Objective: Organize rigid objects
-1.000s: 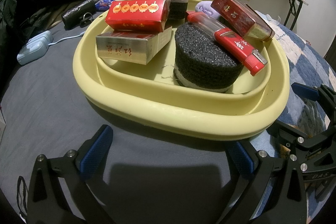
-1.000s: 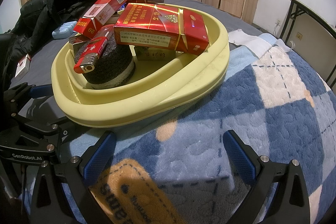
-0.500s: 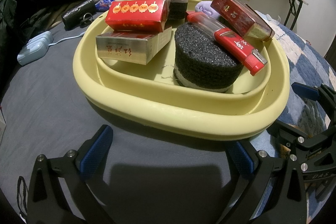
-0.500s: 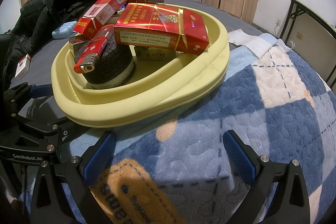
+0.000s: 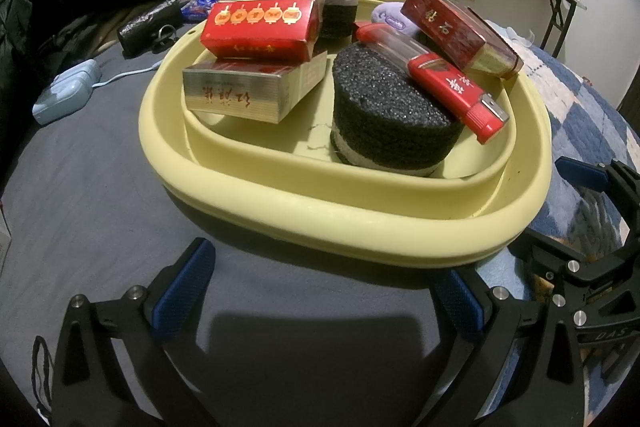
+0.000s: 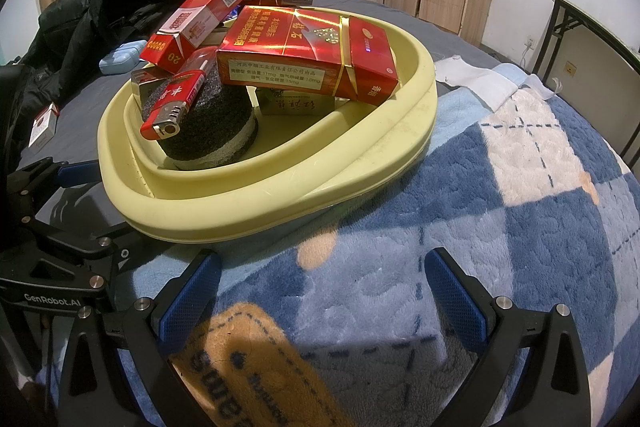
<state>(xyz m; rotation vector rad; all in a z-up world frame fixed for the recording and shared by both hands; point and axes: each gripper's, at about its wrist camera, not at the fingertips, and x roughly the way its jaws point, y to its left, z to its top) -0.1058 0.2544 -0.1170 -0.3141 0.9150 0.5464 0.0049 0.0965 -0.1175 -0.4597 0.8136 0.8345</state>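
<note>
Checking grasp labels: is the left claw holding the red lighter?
No. The left claw is open and empty over the grey cloth, while the red lighter lies on the black sponge in the yellow basin.

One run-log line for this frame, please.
left gripper: open, empty | right gripper: open, empty | yellow basin: boxes, red lighter on black sponge
</note>
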